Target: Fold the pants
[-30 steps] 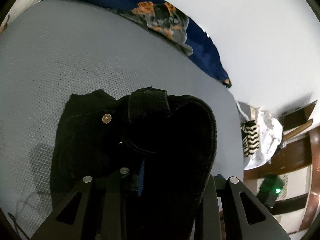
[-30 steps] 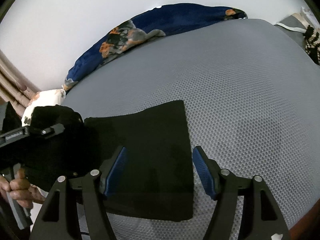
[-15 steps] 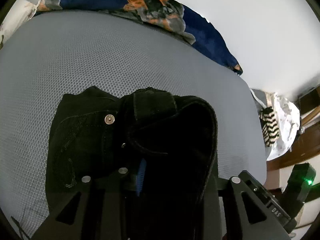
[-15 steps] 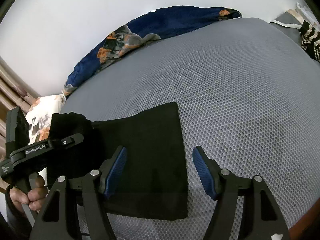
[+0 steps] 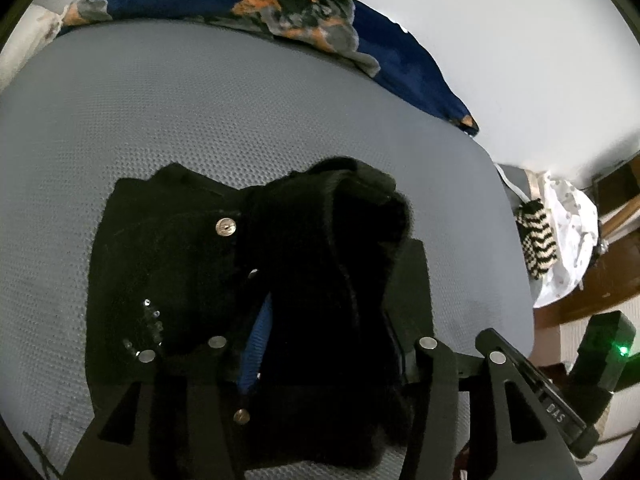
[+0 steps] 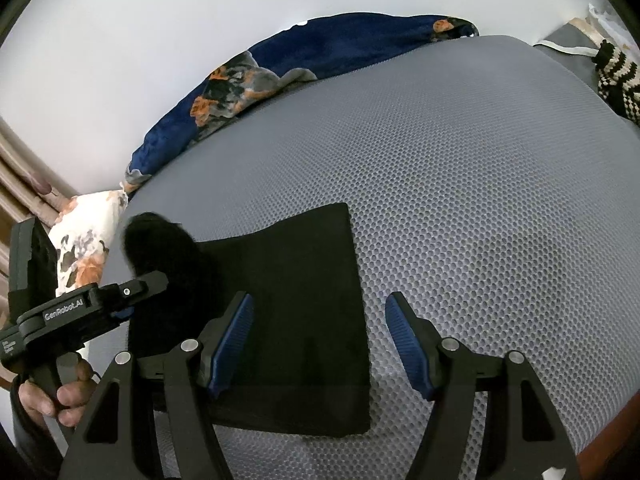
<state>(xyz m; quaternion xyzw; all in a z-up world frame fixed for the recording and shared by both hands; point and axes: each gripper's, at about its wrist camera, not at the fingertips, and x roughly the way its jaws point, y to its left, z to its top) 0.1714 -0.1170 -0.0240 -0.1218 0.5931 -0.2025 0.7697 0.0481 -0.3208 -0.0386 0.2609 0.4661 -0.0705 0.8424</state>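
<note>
Black pants [image 6: 296,304] are spread flat on a grey bed [image 6: 460,184] with a bumpy, dotted cover. In the right wrist view, one end of the pants is lifted up into a dark bunch at the left side, and the rest is laid flat toward the near edge of the bed. The bunch is held by the left gripper [image 6: 132,300], which is closed tight on the cloth, and the handle of that gripper is gripped by a bare hand [image 6: 60,392]. In the left wrist view, the same bunch of pants [image 5: 320,280] is seen pinched between the black fingers, with a strip of blue pad [image 5: 256,348] peeking out beside the cloth. The top part of the pants is seen lying flat to the left of the bunch, and a shiny metal button [image 5: 226,227] is seen on it. The right gripper [image 6: 320,344] is held wide open just above the flat part of the pants, and nothing is held in it. One blue pad is over the cloth and the other is over the bare bed. A dark blue blanket [image 6: 320,52] with orange and grey shapes is piled along the far edge of the bed, against a white wall [image 6: 200,8]. A black and white striped cloth [image 5: 538,240] is seen past the bed's right side.
</note>
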